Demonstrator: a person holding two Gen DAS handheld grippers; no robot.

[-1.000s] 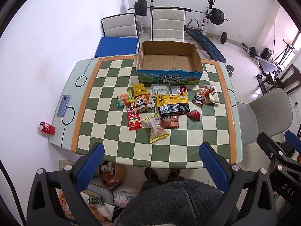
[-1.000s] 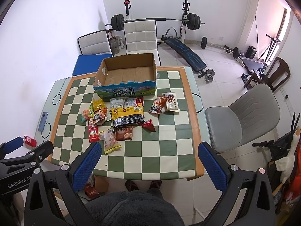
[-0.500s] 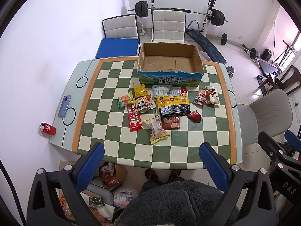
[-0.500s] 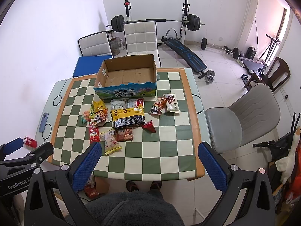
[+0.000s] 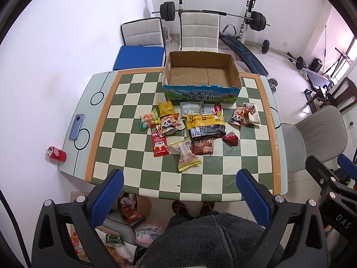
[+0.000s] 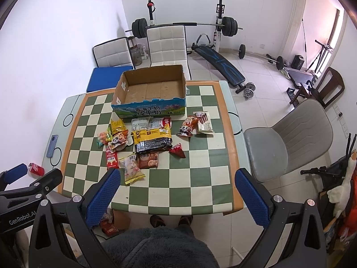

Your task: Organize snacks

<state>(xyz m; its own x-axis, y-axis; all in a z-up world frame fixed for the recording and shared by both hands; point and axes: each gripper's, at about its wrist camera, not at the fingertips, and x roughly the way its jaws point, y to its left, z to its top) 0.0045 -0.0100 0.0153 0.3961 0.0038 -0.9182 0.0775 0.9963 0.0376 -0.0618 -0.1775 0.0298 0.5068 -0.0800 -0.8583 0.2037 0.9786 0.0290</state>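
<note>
Left tool (image 5: pixel 179 186), right tool (image 6: pixel 177 185) wide, empty; 1 box (image 5: pixel 200 95); 13 snack packets (image 5: pixel 206 126).

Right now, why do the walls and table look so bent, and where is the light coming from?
Left wrist view: the fisheye lens bows the checkered table, and its corners go black. Right wrist view: the same bend; daylight from the window on the right washes that wall pinkish. Both views are sharp, with soft shadows.

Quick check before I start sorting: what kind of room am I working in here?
Most likely a room in a home, doubling as dining space and gym: a green-and-cream checkered table with white padded chairs, and behind them a barbell rack and blue weight bench.
</note>
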